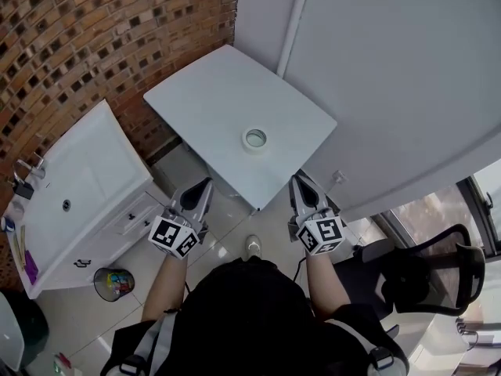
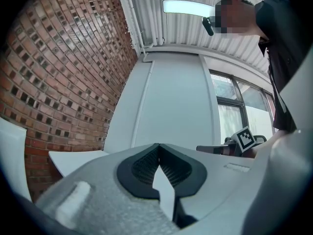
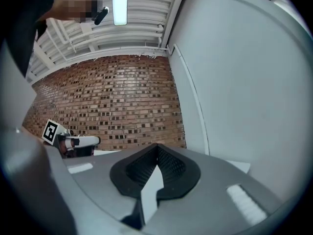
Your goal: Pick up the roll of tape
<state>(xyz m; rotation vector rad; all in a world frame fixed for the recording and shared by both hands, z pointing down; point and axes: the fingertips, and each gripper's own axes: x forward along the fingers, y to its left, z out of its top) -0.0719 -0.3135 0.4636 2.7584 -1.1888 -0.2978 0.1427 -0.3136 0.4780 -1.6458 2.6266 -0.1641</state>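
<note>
On the white table, toward its near edge and well clear of the brick wall: one roll of tape, pale, lying flat with its open core facing up, alone on the tabletop. Left gripper: jaws brought together tip to tip, nothing between them, held just off the table's near-left edge. Right gripper: jaws likewise pressed together and empty, just off the near-right edge. Both grippers are near the roll, one on each side; neither touches it or the table. Handling, by judgement: a light, stiff ring, probably wound on a card core, unlikely to crush under a moderate grip. Its outer face looks smooth and the tabletop slick, so a sideways nudge could send it sliding. It sits low, leaving little wall for a grip from the side. Suggested hold: one jaw lowered into the core and the other outside, pinching the wall of the ring. The alternative is to span the whole roll across its outer faces. Either way the chosen gripper must first spread its jaws.
</note>
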